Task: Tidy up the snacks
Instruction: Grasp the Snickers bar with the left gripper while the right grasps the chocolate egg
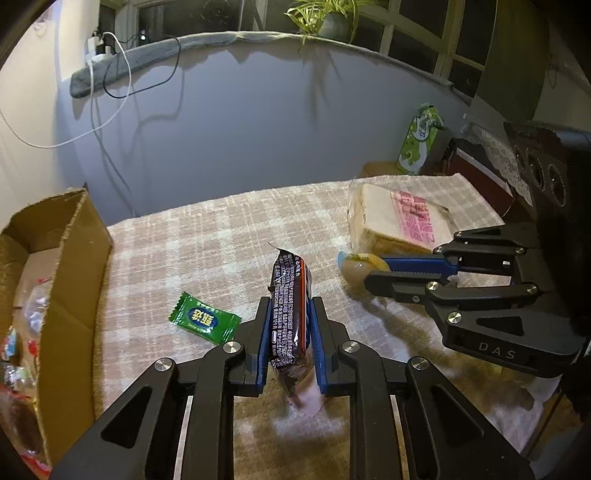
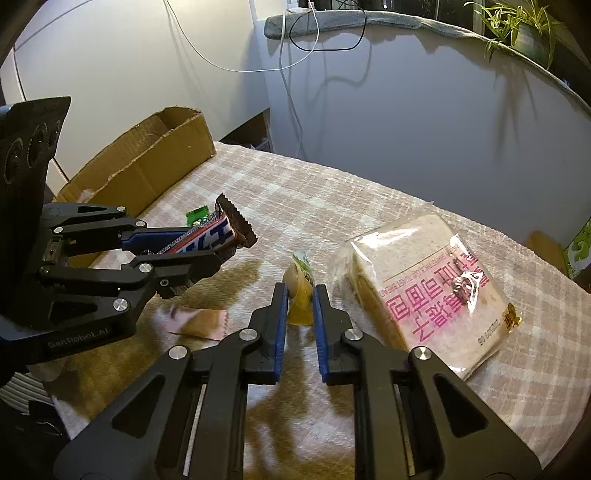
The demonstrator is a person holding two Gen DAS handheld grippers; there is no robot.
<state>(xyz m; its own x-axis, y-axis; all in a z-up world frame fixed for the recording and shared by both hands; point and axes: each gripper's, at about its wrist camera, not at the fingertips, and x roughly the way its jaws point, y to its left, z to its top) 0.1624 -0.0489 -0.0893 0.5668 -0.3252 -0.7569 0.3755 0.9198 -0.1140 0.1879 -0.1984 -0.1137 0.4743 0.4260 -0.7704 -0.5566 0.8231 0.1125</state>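
Blue rubber pads line both two-finger tools at work over a plaid-covered table (image 1: 207, 229). The left gripper (image 1: 289, 314) is clamped on a dark-wrapped chocolate bar (image 1: 290, 295), pads pressing its flat sides. The bar stands on edge between the fingers, its long axis running along them and away from the camera, with its crimped far end jutting past the fingertips and tilted upward; from the right wrist view, that serrated end points toward the middle of the table, lifted clear of the cloth.

The right gripper (image 2: 300, 295) is closed on a small yellow-wrapped snack (image 2: 300, 295), which sits at the fingertips with its rounded end and twisted wrapper top reaching beyond them; whether it rests on the cloth or is raised cannot be told.

Just left of the left gripper, a green candy (image 1: 204, 319) lies flat on the cloth, its length angled across the table. A pink wrapper (image 2: 197, 321) lies beneath the left gripper, seen from the right wrist. To the right of the yellow snack, close beside it, a clear bag of sliced bread (image 2: 424, 288) lies flat, its pink lettering upside down to the right wrist camera.

At the table's left edge stands an open cardboard box (image 1: 74, 236) with wrapped snacks inside. A potted plant (image 1: 332, 18) sits on the ledge behind.
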